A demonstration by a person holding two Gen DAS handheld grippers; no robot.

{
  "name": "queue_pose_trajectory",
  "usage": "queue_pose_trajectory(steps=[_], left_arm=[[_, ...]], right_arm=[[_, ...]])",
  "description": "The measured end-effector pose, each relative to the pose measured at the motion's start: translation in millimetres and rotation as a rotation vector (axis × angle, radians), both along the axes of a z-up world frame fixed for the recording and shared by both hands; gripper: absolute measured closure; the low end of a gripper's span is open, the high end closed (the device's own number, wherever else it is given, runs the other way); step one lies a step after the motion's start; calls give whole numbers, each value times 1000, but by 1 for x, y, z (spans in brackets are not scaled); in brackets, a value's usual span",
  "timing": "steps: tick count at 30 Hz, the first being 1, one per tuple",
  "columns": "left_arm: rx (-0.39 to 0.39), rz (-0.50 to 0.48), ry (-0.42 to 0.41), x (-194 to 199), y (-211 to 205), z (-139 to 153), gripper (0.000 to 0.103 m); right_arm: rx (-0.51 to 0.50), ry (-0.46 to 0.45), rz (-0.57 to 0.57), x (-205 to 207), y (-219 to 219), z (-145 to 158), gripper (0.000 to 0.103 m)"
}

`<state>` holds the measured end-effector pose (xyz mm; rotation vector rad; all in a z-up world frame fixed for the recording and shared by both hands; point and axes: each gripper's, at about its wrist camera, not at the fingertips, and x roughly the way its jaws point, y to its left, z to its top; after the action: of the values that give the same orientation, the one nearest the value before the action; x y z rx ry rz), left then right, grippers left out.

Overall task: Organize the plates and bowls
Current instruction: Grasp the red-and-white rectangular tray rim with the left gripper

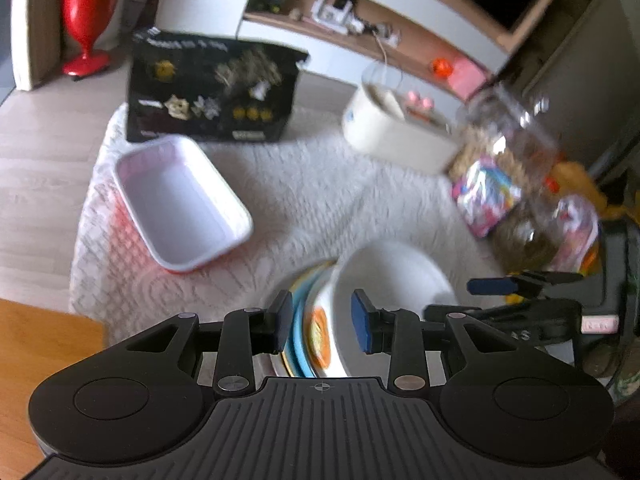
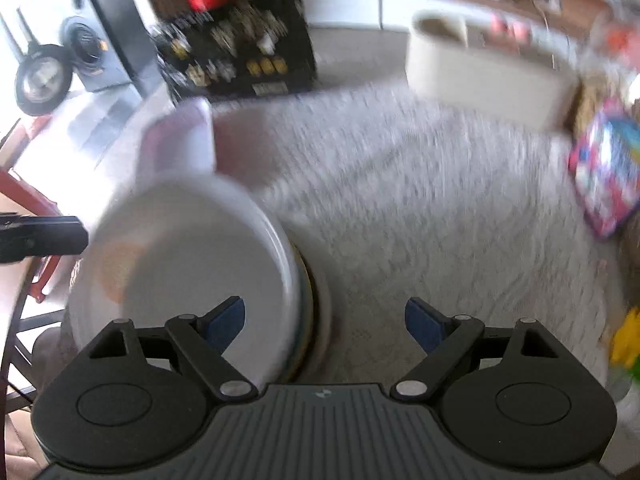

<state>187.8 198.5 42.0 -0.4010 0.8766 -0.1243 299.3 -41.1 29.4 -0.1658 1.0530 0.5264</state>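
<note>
In the left wrist view my left gripper point(image 1: 322, 326) is shut on the near rims of a tilted stack of plates and bowls point(image 1: 316, 336): a white bowl point(image 1: 394, 276) with an orange pattern, over blue and yellow-rimmed plates. The stack is held above the white rug point(image 1: 312, 184). In the right wrist view my right gripper point(image 2: 326, 320) is open and empty, with the same white bowl point(image 2: 180, 272) and plate edges point(image 2: 306, 292) just left of it; its left finger overlaps the bowl. The left gripper's fingertip point(image 2: 44, 234) shows at the left edge.
A white rectangular tub with a red base point(image 1: 180, 204) lies on the rug to the left, also in the right wrist view point(image 2: 180, 140). A black box point(image 1: 212, 88), a cream container point(image 1: 392, 128), toy packets point(image 1: 486, 192) and a shelf unit point(image 1: 380, 20) ring the rug.
</note>
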Motion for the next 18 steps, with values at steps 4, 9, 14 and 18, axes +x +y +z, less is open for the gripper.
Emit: queue_pose_trajectory(steps=[4, 9, 14, 18], left_arm=[[-4, 130, -8, 4, 45, 9, 68], [40, 329, 129, 47, 98, -27, 68], [-26, 385, 250, 97, 126, -73, 68], [-14, 372, 274, 119, 135, -92, 68]], right_arm=[[0, -127, 87, -2, 16, 36, 14], [-9, -97, 199, 27, 68, 58, 12], [-70, 84, 219, 90, 148, 40, 12], [-101, 176, 222, 131, 195, 0, 12]])
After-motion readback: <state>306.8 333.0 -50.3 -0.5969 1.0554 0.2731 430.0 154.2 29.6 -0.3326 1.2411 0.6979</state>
